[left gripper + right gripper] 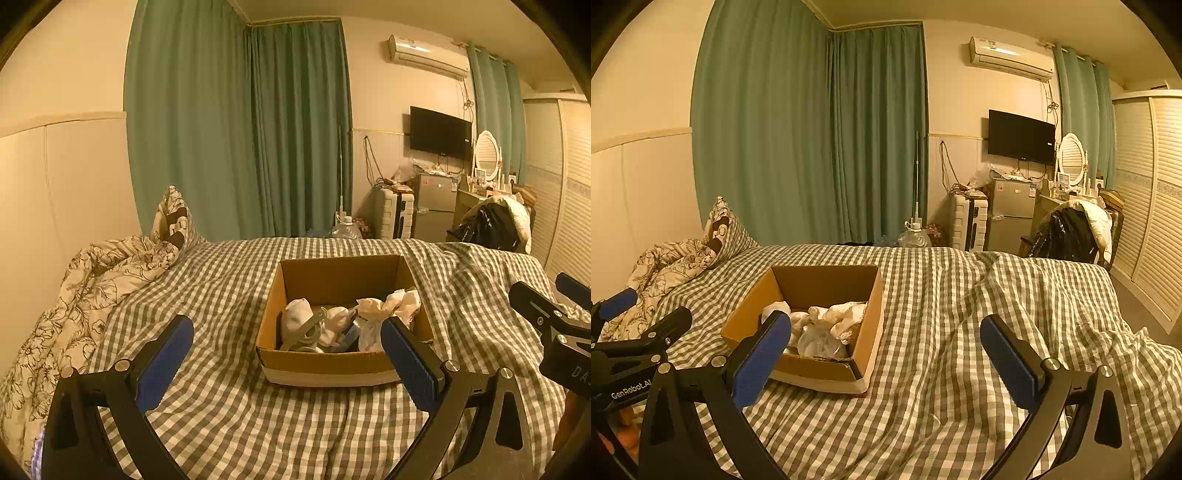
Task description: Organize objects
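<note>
An open cardboard box (325, 363) sits on the checked bed cover (229, 295). It holds white and pale cloth items (391, 304), a grey tape dispenser (306, 330) and a plastic bag (820, 341). My left gripper (288, 349) is open and empty, its fingers on either side of the box's near wall, above the bed. My right gripper (886, 350) is open and empty, over bare bed cover to the right of the box (816, 363). Each gripper shows at the edge of the other's view.
A crumpled flowered quilt (96, 280) and pillow lie at the bed's left. Beyond the bed stand green curtains (236, 129), a suitcase (393, 212), a small fridge (436, 205), a chair with clothes (495, 221) and a wardrobe (1152, 199).
</note>
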{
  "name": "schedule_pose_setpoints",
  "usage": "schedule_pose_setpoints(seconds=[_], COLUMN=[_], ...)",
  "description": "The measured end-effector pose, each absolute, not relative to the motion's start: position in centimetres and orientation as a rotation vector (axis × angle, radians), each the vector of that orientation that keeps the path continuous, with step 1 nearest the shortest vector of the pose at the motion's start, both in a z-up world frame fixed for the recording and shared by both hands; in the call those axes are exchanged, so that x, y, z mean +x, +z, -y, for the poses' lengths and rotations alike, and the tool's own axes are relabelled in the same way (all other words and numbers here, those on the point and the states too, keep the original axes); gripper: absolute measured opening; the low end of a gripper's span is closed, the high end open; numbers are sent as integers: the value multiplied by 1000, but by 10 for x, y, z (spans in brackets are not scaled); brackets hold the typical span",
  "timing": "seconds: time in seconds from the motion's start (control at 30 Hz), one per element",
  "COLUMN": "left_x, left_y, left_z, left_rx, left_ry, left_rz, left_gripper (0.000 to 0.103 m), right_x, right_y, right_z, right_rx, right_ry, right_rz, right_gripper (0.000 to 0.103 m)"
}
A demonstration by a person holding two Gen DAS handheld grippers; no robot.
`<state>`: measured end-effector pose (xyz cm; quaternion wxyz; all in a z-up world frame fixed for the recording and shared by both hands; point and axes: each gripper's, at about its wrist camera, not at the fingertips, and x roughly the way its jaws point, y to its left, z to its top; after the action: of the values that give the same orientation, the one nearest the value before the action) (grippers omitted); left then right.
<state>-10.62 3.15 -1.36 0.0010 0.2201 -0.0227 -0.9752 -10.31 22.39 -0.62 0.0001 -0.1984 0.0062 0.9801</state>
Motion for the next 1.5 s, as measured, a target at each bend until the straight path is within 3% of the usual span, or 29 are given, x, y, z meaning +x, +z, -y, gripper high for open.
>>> schedule_pose_setpoints(seconds=[1.5], left_x=[-105], left_y=[-15], left_z=[-35], left_rx=[737], left_ry=[-3055], left_rz=[57], left_gripper=[103], right_x=[-108], right_y=[-13], right_z=[-226], right_rx=[-670], right_ry=[3071], right_rz=[-62], right_gripper=[103])
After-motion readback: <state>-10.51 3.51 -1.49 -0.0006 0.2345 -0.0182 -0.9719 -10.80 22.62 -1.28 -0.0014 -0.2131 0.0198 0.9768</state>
